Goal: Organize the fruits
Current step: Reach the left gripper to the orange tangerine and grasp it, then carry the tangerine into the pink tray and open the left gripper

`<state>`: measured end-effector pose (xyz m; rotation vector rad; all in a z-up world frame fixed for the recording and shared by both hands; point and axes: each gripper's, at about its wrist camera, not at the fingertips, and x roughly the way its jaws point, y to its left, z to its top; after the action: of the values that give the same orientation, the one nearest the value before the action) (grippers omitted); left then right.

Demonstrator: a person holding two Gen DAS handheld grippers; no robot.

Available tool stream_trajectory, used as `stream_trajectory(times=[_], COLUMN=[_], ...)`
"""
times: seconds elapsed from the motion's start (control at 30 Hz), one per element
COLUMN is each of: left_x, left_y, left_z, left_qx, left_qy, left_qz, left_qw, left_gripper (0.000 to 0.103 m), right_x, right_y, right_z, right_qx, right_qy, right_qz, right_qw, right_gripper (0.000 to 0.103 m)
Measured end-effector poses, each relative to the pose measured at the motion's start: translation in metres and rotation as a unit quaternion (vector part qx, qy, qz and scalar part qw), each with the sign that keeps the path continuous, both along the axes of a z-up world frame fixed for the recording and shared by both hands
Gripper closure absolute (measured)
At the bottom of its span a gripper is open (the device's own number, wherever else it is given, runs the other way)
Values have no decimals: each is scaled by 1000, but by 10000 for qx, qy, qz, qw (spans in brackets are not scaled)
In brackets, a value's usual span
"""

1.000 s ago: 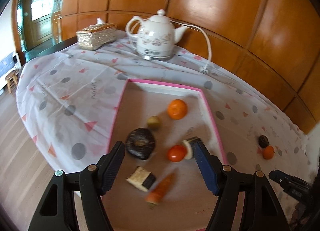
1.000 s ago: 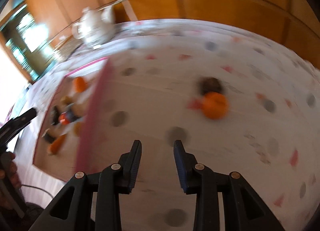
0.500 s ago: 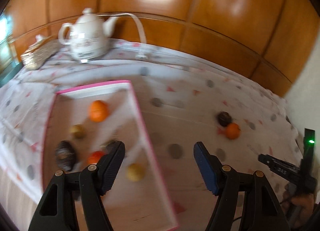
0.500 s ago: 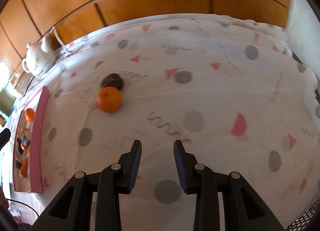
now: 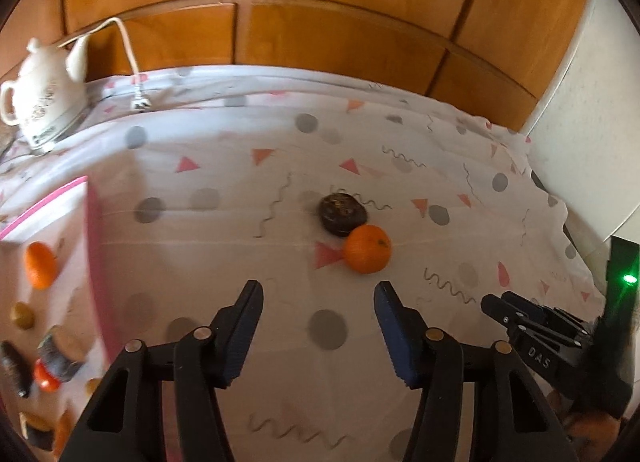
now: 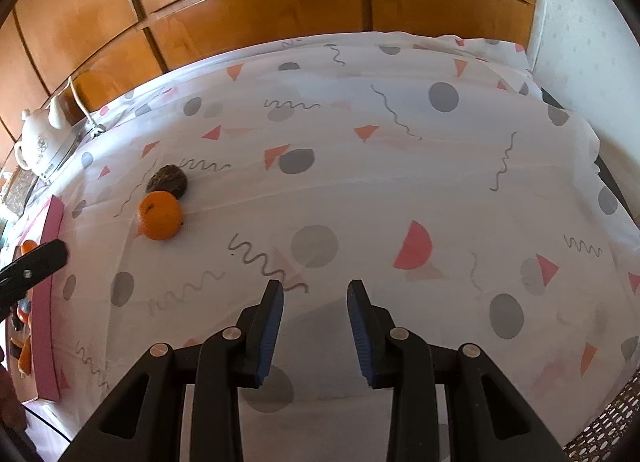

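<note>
The left tool [image 5: 318,294] hung over the patterned tablecloth [image 5: 224,254] with its fingers spread wide and nothing between them. The right tool [image 6: 315,294] hovered lower right over the same cloth, its fingers also apart and empty, though set closer together.

Just beyond the left tool's right fingertip lay the orange [image 5: 367,249], a round mandarin-like fruit with its stem dimple turned up and toward the wall. Being nearly a ball, it showed no real long axis, so any approach angle would likely serve. Touching it on the far side sat a dark, flattened round fruit [image 5: 343,214], lying flat with its broad face up; what kind it was could not be told.

The step in hand looked like fetching one of these two strays. To do it well, the left tool would probably need to shift a little to the right so the orange centred between the fingers, then close across its widest part from the sides, keeping clear of the dark fruit so that it was not nudged and set rolling.

At the left edge stood the pink-rimmed tray [image 5: 93,246], well apart from the pair, already holding another orange [image 5: 39,265] and several blurred pieces. Farthest back, by the wooden wall panels [image 5: 340,33], stood a white electric kettle [image 5: 42,91] with its cord [image 5: 127,49].
</note>
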<state>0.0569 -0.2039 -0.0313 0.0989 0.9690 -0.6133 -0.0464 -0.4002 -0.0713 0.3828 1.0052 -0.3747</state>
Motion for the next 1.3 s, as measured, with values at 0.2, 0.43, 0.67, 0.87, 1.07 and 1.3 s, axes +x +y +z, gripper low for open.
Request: stream_trajectory(times=[0.2,0.43,0.67,0.87,1.07,1.3], left_x=[10,22,33,32,31,22], left_y=[-32,-62,-81,-77,-61,-33], left_z=[-11,-24,-38,-47,-45,-36], left_qx=[48,232,346,319,205,113], left_qy=[77,137,315,322,499,456], left_qz=[-90,-153,-70,-124,-60,137], left_qw=[9999,9995,9989,9989,9985,9988], left_gripper=[45,45,55,63,64,64], right_x=[-10,-17,-19,-18,-19,-18], right_y=[-16,-27,-28,-29,-28,-27], right_z=[1,-10,-12,-13,-13,-13], right_qx=[-114,-49,-126,-52,-9,-15], right_qy=[-9,93,101,41,-11,-24], right_qz=[-401,-575,-602,-591,-586,-546], right_qw=[9991,9983,9981,9982,9983,9985], right_gripper=[70,70,70,64,62,57])
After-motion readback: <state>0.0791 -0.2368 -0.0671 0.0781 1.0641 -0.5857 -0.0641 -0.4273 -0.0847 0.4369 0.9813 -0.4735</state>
